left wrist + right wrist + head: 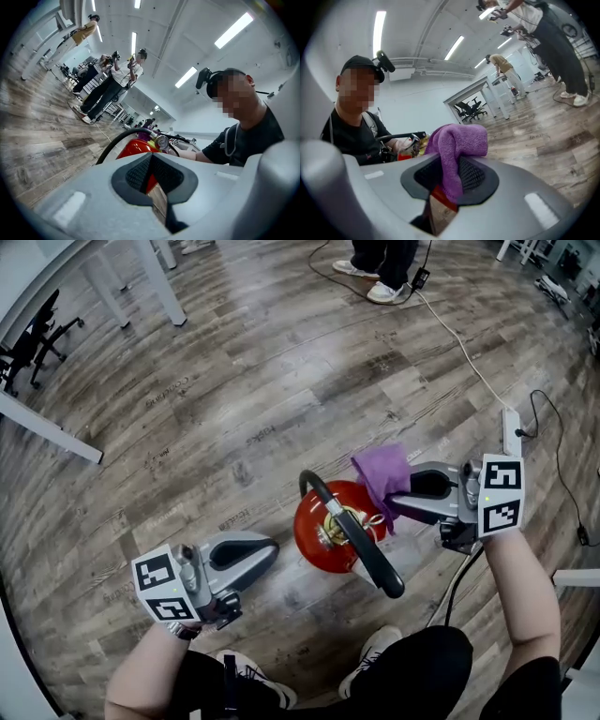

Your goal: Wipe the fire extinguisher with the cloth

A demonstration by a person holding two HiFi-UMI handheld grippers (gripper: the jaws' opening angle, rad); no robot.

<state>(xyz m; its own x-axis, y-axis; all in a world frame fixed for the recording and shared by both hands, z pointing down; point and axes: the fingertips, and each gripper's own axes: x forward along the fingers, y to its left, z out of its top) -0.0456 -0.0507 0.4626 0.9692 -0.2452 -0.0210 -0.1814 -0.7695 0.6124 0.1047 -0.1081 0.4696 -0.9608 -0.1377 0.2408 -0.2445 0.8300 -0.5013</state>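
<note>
Cloth (382,474) between right hand-held gripper (401,502) jaws, beside fire extinguisher (312,538) top.

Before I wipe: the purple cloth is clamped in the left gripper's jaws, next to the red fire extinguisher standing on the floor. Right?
No. The purple cloth is clamped in the right gripper's jaws, as the right gripper view shows; the left gripper is shut and empty. It is next to the red fire extinguisher standing on the floor.

One fire extinguisher (309,545), one cloth (382,472), two grippers, left gripper (272,555) and right gripper (405,491), and seemingly one power strip (511,432).
</note>
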